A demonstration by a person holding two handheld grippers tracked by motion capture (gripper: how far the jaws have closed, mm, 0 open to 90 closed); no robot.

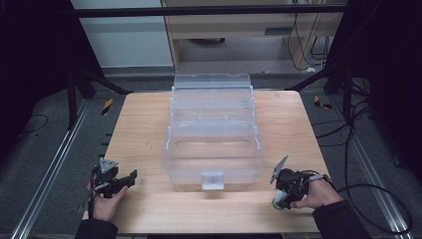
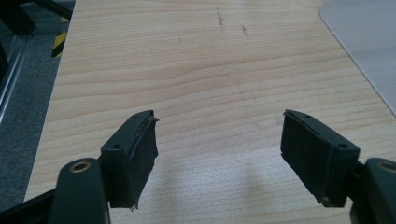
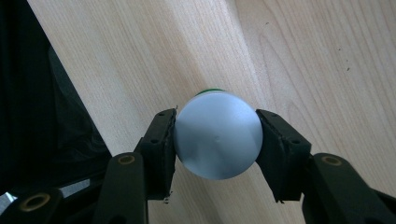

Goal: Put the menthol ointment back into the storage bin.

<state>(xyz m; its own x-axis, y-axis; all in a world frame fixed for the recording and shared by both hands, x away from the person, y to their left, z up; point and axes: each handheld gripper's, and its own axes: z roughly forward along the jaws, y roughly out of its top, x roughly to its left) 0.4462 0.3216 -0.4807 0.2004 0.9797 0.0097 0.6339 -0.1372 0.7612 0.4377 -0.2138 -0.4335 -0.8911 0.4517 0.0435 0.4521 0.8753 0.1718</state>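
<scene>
high view: counter (image 1: 149, 209) of pale wood, person's forearms coming in from the bottom edge
counter load: one big clear plastic organiser box (image 1: 214, 164) in the middle, lid swung back toward the far edge, stepped trays fanned open, front latch facing the person
box contents: compartments look bare as far as the clear walls let me tell
left hand-held gripper (image 1: 119, 181): resting near the front left corner of the counter, well apart from the box
left gripper view: left hand-held gripper (image 2: 219, 158) has its jaws spread wide, nothing between the pads, bare wood under them, a corner of the box lid at top right
right hand-held gripper (image 1: 279, 199): near the front right corner, just off the box's right end, tilted down toward the counter
right gripper view: right hand-held gripper (image 3: 217, 144) clamped on a small round container (image 3: 217, 135), both pads pressing its sides, pale grey cap facing the camera, a sliver of green showing behind the cap
container position: at the counter's front right, outside the box; can't tell if it's lifted or on the wood
progress: judging early – box is open and ready, grasp on the container is made
left to do: likely lift, carry over the front wall, drop into a compartment, release; nothing placed yet
</scene>
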